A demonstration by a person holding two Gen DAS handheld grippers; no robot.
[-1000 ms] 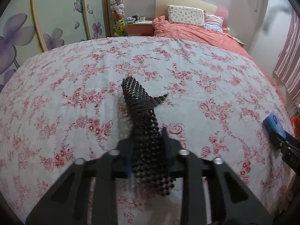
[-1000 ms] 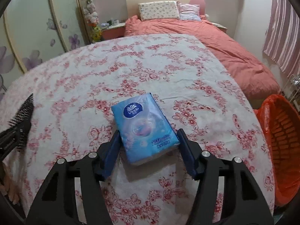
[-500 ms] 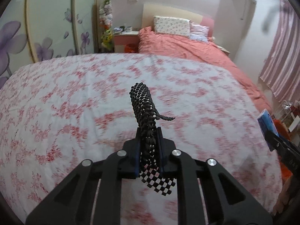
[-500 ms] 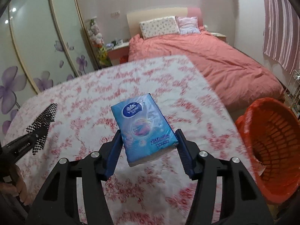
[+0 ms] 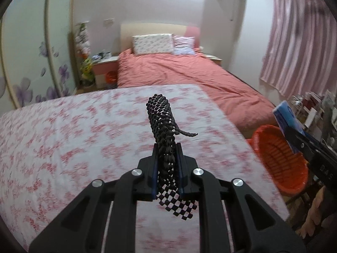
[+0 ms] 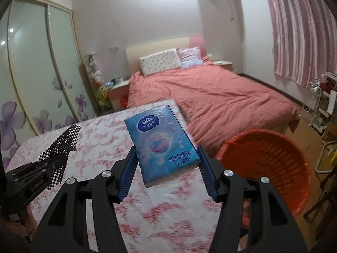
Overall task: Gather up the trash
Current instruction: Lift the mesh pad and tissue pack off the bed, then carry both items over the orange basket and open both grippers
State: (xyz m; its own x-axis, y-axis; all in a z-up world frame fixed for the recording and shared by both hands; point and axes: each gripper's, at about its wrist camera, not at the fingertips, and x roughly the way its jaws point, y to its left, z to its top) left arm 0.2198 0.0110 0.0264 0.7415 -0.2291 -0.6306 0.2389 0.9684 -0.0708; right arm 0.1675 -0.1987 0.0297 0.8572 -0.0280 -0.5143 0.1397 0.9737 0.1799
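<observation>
Both your grippers carry trash above the floral bedsheet (image 5: 63, 137).
Your left gripper (image 5: 167, 158) clamps black mesh netting (image 5: 161, 122); your right gripper (image 6: 166, 164) clamps a Vinda tissue pack (image 6: 162, 139) near the orange basket (image 6: 273, 160).

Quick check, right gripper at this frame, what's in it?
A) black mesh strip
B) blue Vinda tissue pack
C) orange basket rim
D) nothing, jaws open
B: in the right wrist view the right gripper has its jaws closed on the sides of the blue Vinda tissue pack, held above the floral cover; the black mesh strip is pinched in the left gripper, and the orange basket sits apart, low to the right.
</observation>
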